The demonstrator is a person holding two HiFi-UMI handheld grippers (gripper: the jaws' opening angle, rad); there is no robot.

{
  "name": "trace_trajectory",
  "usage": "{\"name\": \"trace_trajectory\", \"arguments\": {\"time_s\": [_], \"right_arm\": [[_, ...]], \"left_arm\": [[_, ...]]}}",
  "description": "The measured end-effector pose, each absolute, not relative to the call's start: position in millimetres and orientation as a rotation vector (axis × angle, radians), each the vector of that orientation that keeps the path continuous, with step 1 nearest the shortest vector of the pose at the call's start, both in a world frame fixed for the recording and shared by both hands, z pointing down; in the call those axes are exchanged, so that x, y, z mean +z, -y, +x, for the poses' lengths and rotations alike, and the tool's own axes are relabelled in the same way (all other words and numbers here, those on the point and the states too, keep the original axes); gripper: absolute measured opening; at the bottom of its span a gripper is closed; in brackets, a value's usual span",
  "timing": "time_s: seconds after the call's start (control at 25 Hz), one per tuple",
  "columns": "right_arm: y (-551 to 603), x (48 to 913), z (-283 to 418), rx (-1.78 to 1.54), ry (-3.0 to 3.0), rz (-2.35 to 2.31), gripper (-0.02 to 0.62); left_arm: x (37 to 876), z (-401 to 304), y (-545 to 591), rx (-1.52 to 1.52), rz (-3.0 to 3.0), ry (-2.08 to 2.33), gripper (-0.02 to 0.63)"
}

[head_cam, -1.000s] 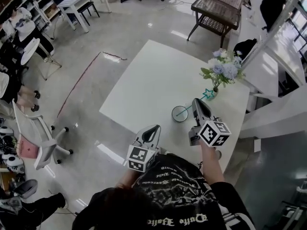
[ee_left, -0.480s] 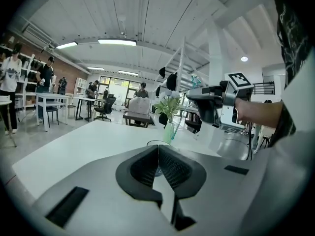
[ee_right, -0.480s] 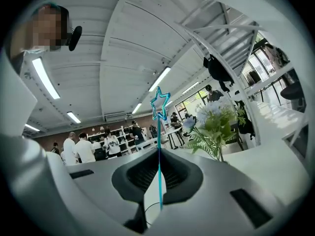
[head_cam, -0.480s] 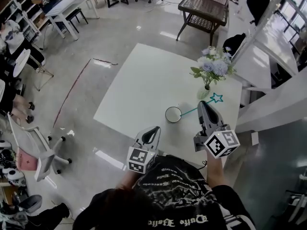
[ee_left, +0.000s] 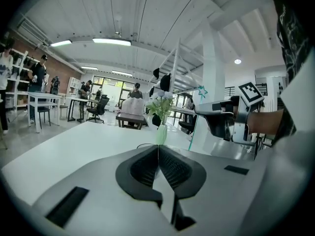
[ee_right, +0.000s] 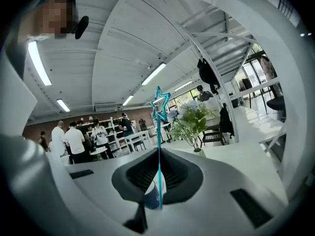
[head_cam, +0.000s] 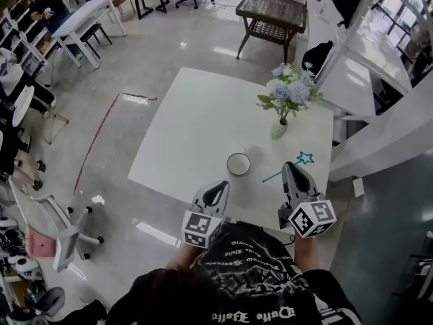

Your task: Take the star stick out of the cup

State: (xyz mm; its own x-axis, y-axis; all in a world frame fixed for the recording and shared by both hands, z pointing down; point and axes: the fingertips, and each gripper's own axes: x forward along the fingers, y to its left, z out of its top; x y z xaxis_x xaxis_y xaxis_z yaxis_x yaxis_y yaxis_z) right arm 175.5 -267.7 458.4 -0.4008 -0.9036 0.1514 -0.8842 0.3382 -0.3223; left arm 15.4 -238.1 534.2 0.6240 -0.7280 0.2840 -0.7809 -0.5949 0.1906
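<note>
A bright open workroom with a glossy grey floor lies around a square white table (head_cam: 203, 124), and near the table's front edge stands a round white cup (head_cam: 238, 164) with a dark rim, its mouth open. To the right of the cup and clear of its rim, the right gripper (head_cam: 291, 167) is clenched on the thin teal star stick (head_cam: 298, 162). The stick's outlined star points away from the cup and its bare lower end hangs nearest the cup without touching it. In the right gripper view the ribbed black pads (ee_right: 172, 173) are pressed together on the shaft, and the star rises above the right gripper (ee_right: 159, 154). Just in front of the cup, slightly to its left, the left gripper (head_cam: 219, 185) hovers with its jaws closed on nothing; the left gripper view shows the two pads of the left gripper (ee_left: 158, 149) meeting in a single seam. Beyond the cup and to its right stands a pale green glass vase (head_cam: 278, 128) of blue and white flowers (head_cam: 287, 92). Far beyond the cup, off the table, is a dark woven wicker bench (head_cam: 276, 9).
</note>
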Motion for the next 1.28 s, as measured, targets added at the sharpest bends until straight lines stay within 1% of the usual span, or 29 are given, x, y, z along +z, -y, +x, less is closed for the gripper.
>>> {"name": "trace_trajectory", "arguments": {"time_s": [0.4,0.8,1.28], "right_arm": [[230.2,486.1,196.0,-0.553,-2.499,-1.858,0.015],[207.4,525.0,190.2,-0.588,-2.587,-1.954,0.015],[207.6,529.1,180.2,-0.57,-2.657,-1.937,0.015]], "left_arm": [[529.3,38.6,235.3,0.257,2.629,1.137,0.02],[523.2,47.2,234.7,0.262,2.642,1.122,0.02],[525.3,48.5,231.1,0.293,2.644,1.129,0.02]]}}
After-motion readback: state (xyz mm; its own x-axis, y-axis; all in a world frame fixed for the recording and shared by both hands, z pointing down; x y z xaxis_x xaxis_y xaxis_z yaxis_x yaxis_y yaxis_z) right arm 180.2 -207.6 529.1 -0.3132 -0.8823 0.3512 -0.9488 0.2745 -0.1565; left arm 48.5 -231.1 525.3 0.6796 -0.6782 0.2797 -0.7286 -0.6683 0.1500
